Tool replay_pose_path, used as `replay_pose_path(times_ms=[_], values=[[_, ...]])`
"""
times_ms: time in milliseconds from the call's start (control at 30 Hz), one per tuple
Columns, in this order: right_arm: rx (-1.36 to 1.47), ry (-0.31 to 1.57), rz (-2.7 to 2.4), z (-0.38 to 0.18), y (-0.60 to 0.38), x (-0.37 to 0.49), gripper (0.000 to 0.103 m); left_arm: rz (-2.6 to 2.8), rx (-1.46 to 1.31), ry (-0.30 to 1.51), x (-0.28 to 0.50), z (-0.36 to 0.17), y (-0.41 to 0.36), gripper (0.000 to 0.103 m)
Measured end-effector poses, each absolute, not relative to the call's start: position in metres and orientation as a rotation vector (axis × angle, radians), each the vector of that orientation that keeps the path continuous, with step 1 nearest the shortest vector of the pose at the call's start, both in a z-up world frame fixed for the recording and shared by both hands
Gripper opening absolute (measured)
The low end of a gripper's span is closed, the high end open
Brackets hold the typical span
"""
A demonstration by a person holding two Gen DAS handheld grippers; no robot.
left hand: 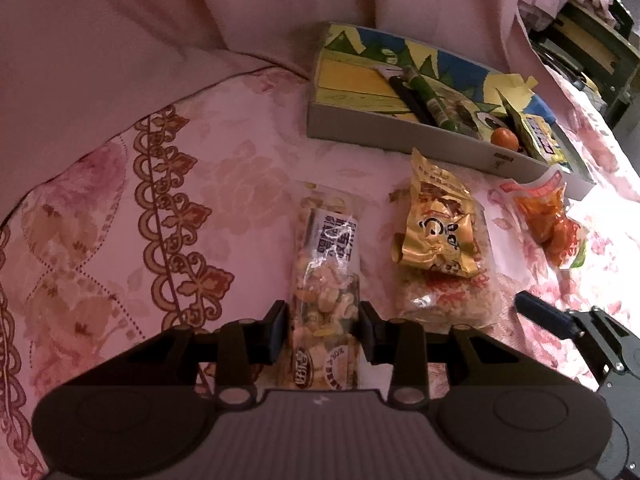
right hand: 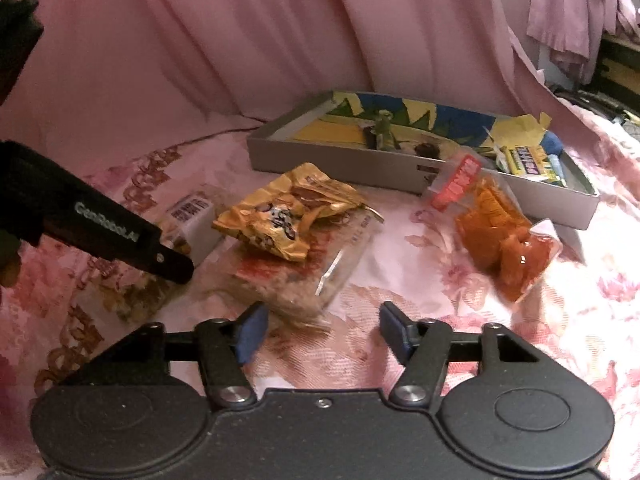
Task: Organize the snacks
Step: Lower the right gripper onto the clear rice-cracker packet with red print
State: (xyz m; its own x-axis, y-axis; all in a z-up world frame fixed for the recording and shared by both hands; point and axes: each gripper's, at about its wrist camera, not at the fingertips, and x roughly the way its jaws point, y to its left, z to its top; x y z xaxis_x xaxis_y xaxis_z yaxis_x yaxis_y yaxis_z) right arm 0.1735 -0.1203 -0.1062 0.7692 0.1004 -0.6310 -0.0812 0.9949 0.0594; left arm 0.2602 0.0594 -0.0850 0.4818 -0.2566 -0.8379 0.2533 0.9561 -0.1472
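Left wrist view showed the grey box at upper right holding a green tube and an orange fruit. Left gripper straddled the nut packet, jaws spread, label unreadable. Right gripper stood open, empty; "GenRobot.AI" partly legible.

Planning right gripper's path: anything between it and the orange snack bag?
Only bare floral bedsheet between the right gripper and the orange snack bag, per right wrist view.

Open right claw near clear snack bag
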Motion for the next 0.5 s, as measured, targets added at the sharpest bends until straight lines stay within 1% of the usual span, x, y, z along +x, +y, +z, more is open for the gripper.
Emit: replay_pose_path(times_ms=[33, 67, 100, 200, 400, 433, 500], values=[[0.029, 0.672, 0.108, -0.105, -0.119, 0.174, 0.09, -0.307, -0.007, 1.023, 0.26, -0.085, 0.06, 0.041], [0.018, 0.66, 0.116, -0.105, -0.117, 0.175, 0.095, -0.306, -0.009, 1.024, 0.26, -0.085, 0.06, 0.041], [-0.007, 0.655, 0.122, -0.106, -0.113, 0.177, 0.097, -0.306, -0.011, 1.026, 0.261, -0.085, 0.06, 0.041], [-0.063, 0.656, 0.11, -0.11, -0.107, 0.186, 0.097, -0.306, -0.015, 1.03, 0.262, -0.085, 0.06, 0.041], [-0.032, 0.664, 0.112, -0.12, -0.112, 0.207, 0.097, -0.311, -0.031, 1.029, 0.264, -0.086, 0.062, 0.041], [-0.029, 0.662, 0.116, -0.12, -0.112, 0.209, 0.096, -0.311, -0.031, 1.027, 0.264, -0.087, 0.062, 0.041], [-0.019, 0.668, 0.135, -0.122, -0.112, 0.211, 0.087, -0.312, -0.032, 1.023, 0.264, -0.087, 0.061, 0.041]])
